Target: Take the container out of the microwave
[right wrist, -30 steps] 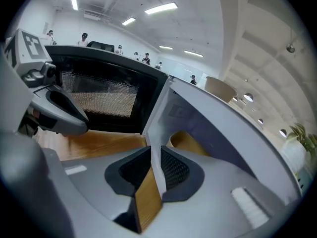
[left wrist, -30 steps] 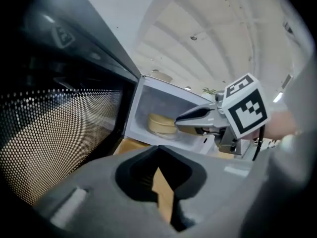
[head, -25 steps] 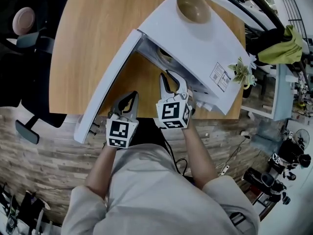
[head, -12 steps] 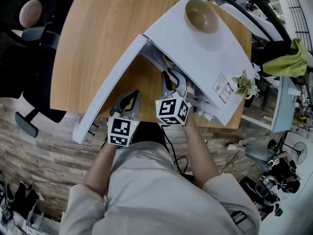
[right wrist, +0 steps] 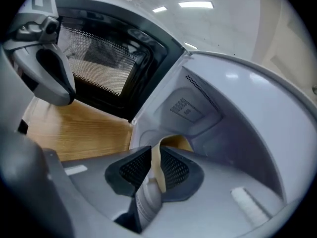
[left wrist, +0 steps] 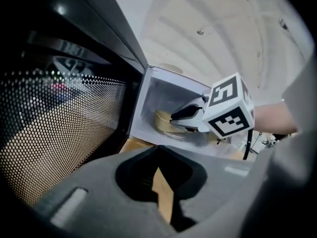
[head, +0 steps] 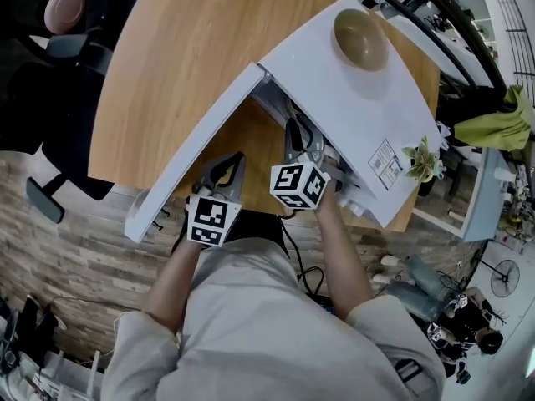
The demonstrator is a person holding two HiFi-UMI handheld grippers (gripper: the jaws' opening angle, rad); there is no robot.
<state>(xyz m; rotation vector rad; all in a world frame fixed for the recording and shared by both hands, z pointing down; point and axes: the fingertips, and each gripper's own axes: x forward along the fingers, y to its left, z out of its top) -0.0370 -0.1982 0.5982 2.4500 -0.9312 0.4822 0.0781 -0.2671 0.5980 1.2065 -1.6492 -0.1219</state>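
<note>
The white microwave [head: 334, 90] stands on the wooden table [head: 167, 57] with its door [head: 196, 161] swung open. In the head view my right gripper [head: 303, 140] reaches into the cavity. Inside sits the tan container [left wrist: 162, 119], and the right gripper [right wrist: 156, 167] is shut on its rim [right wrist: 178, 143]. The left gripper view shows the right gripper [left wrist: 178, 118] at the container. My left gripper [head: 226, 167] hangs before the open door, over the table's front edge, shut and empty [left wrist: 158, 182].
A tan bowl [head: 361, 38] rests on top of the microwave. The door's mesh window [left wrist: 54, 128] is close on the left gripper's left. A small plant [head: 422, 161] stands right of the microwave, and a chair [head: 58, 36] beyond the table's left edge.
My right gripper has pushed a little deeper into the cavity toward the container. The left gripper has stayed by the door.
</note>
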